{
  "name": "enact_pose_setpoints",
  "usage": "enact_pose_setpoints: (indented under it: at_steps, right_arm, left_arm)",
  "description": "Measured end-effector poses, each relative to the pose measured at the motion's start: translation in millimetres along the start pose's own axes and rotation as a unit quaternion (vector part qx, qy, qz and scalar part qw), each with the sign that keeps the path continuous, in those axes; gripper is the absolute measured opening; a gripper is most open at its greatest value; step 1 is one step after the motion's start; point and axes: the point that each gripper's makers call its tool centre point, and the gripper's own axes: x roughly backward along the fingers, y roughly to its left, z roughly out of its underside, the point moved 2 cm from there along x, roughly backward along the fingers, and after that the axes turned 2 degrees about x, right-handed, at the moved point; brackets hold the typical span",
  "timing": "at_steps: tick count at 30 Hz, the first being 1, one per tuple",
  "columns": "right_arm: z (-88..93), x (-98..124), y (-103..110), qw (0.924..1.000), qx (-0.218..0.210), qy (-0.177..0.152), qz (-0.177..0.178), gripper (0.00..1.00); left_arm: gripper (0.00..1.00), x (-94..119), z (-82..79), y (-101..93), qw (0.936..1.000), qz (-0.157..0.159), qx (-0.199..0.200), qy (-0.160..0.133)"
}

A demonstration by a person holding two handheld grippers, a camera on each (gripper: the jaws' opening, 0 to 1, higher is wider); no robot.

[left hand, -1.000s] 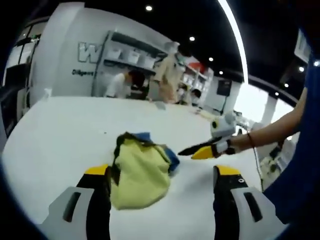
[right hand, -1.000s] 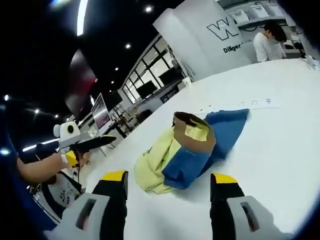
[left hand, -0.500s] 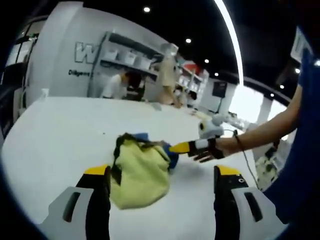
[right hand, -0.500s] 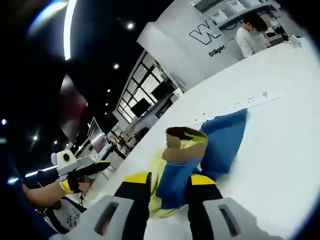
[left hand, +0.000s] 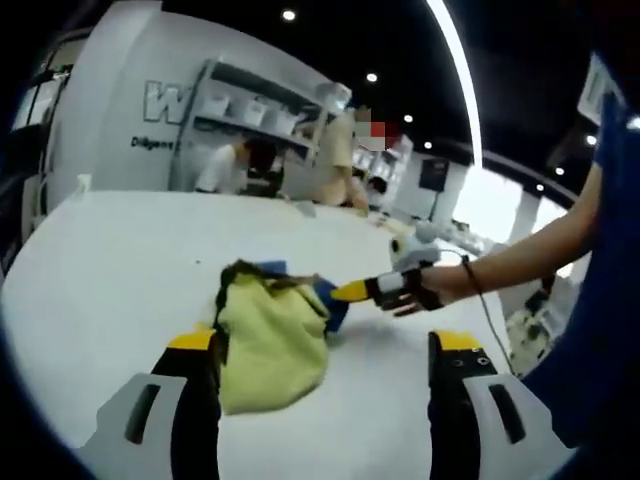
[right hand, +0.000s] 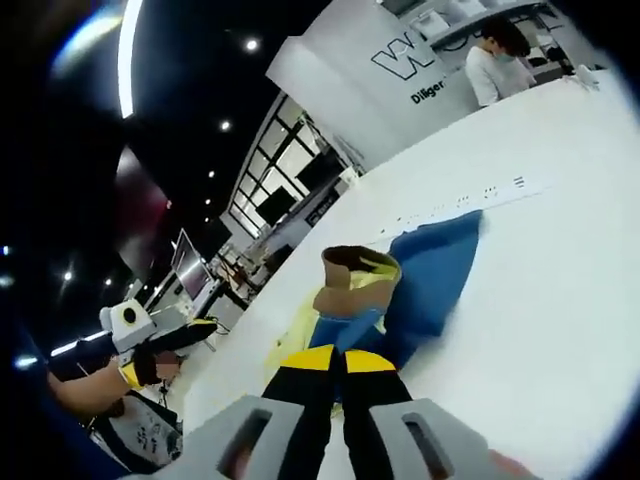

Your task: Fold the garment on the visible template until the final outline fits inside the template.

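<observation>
You are working the opening grab of the fold, with the garment [left hand: 272,335] still lying in a crumpled heap on the white counter [left hand: 110,260] rather than spread flat. In the left gripper view the left tool [left hand: 318,345] is standing wide open and holding nothing; the yellow bulk of the garment is lying just ahead of it, closer to its left jaw than its right. From that same view the right tool [left hand: 350,291] is reaching in from the right, its yellow tips touching the blue edge on the far right side of the heap.

In the right gripper view the right tool [right hand: 333,360] is showing its jaws drawn nearly together right at the blue fabric, so it looks to be pinching that edge, though the cloth between the jaws is hard to make out. The brown collar or cuff [right hand: 350,280] is standing up just beyond its tips, and a blue panel is trailing off ahead and to the right. The left tool [right hand: 185,333] is hovering well off to the left, clear of the cloth.

No template outline is plainly readable under the heap; a faint row of marks [right hand: 470,197] is running across the counter beyond the blue panel. Next you will probably need a second hold with the open left tool on the yellow side, then a pull apart to flatten the garment before any fold.
</observation>
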Motion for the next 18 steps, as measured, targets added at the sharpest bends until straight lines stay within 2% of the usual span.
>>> enact_pose_setpoints:
  at_steps: [4,6,7,9,11,15,18]
  right_arm:
    - [-16.6,15,2,0.9994,0.032,-0.008,0.001,0.00]
    - [-19.0,19,2,0.9993,0.037,-0.009,0.001,0.00]
    - [-25.7,30,0,0.9978,0.066,-0.004,0.003,0.00]
    - [-32.7,39,1,0.9958,0.091,-0.001,-0.002,0.00]
    - [-38.0,52,12,0.9925,0.121,0.009,-0.009,0.00]
    - [-45.6,73,19,0.9818,0.184,0.041,-0.019,0.00]
    - [-47.4,96,31,0.9672,0.240,0.077,-0.033,0.00]
  left_arm:
    - [0.79,-1,2.0,-0.5,1.0000,0.000,-0.002,0.004]
    - [0.79,-3,2.3,-3.0,1.0000,0.002,-0.001,0.005]
    - [0.79,-5,2.3,-4.7,1.0000,0.002,-0.001,0.004]
    - [0.79,-5,2.9,-2.8,1.0000,0.002,0.000,0.003]
    - [0.79,-8,3.1,-5.1,1.0000,0.003,0.001,0.002]
    - [0.78,-15,3.7,-9.2,1.0000,0.005,0.003,0.003]
    - [0.77,-20,2.7,-12.6,1.0000,0.008,0.004,0.001]
